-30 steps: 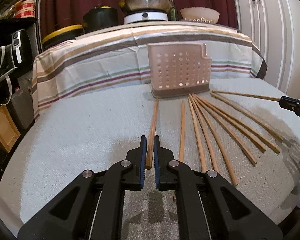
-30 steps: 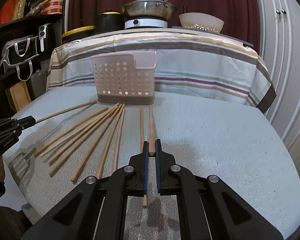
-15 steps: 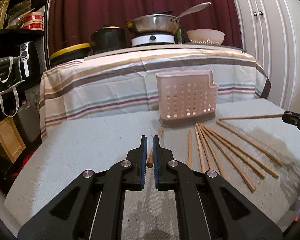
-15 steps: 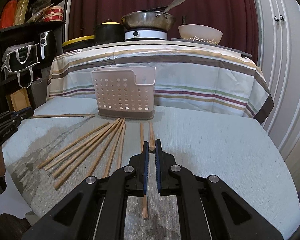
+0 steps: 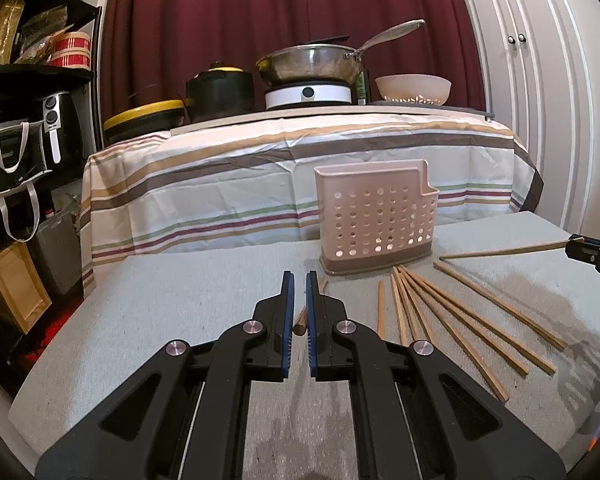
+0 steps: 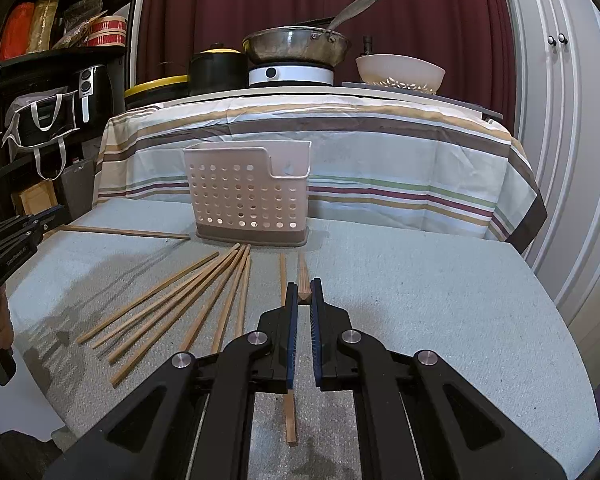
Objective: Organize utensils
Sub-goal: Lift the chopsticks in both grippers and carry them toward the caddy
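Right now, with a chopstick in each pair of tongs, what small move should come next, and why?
Probably lift the left tongs up over the perforated holder: they are shut on a chopstick, and the holder stands open-topped just ahead.

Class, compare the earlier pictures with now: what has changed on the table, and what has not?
The left claw, shut on a thin wooden chopstick, rose and lifted it off the grey table. The right claw kept gripping its own chopstick; the pink perforated plastic basket and loose chopsticks stayed put.
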The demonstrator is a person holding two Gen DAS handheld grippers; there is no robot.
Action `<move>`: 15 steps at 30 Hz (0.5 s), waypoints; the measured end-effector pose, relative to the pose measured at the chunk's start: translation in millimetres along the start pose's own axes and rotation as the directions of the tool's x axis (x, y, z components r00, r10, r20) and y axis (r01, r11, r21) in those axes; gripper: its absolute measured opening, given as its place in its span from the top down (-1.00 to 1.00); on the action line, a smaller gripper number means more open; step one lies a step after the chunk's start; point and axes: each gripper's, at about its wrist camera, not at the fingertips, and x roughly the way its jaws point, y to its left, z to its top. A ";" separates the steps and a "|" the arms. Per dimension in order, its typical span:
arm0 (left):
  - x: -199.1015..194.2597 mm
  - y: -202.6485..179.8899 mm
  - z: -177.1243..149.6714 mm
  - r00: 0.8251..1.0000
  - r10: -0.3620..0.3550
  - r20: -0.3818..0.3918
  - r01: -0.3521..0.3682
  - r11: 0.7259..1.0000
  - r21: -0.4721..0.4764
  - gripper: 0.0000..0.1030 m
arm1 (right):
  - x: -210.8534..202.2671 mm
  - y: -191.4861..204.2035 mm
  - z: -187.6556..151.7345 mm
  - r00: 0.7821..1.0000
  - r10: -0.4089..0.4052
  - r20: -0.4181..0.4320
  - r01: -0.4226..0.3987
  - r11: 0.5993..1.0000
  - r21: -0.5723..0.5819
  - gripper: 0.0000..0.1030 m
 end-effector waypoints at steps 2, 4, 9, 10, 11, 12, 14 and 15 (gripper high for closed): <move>1.1 0.2 3.3 1.000 0.000 0.012 0.000 1.000 0.000 0.88 | -1.0 -0.2 0.4 1.000 -0.002 0.004 0.002 1.000 0.000 0.87; 3.0 0.5 8.0 1.000 -0.002 0.026 0.002 1.000 0.001 0.88 | -1.8 -0.3 1.5 1.000 -0.004 0.007 0.004 1.000 0.000 0.87; 8.9 0.5 22.7 0.998 -0.003 0.070 0.003 1.000 0.009 0.88 | 0.3 -0.7 7.2 1.000 -0.008 0.011 0.008 1.000 0.001 0.87; 10.1 0.4 26.2 0.997 -0.004 0.080 0.003 1.000 0.011 0.88 | 1.4 -0.9 8.4 1.000 -0.009 0.012 0.009 1.000 0.001 0.87; 12.3 0.3 30.3 0.996 -0.003 0.088 0.002 1.000 0.014 0.88 | 2.1 -0.9 9.8 1.000 -0.010 0.013 0.010 1.000 0.000 0.87; 13.7 0.4 33.7 0.995 -0.005 0.096 0.003 1.000 0.015 0.88 | 3.4 -1.2 11.6 1.000 -0.011 0.014 0.011 1.000 0.000 0.87; 16.9 0.2 41.4 0.994 -0.004 0.110 0.002 1.000 0.021 0.88 | 6.6 -2.1 16.1 1.000 -0.013 0.016 0.013 1.000 0.000 0.87; 18.9 0.0 45.8 0.993 -0.005 0.117 0.003 1.000 0.024 0.88 | 7.3 -2.7 18.1 1.000 -0.013 0.018 0.013 1.000 0.001 0.87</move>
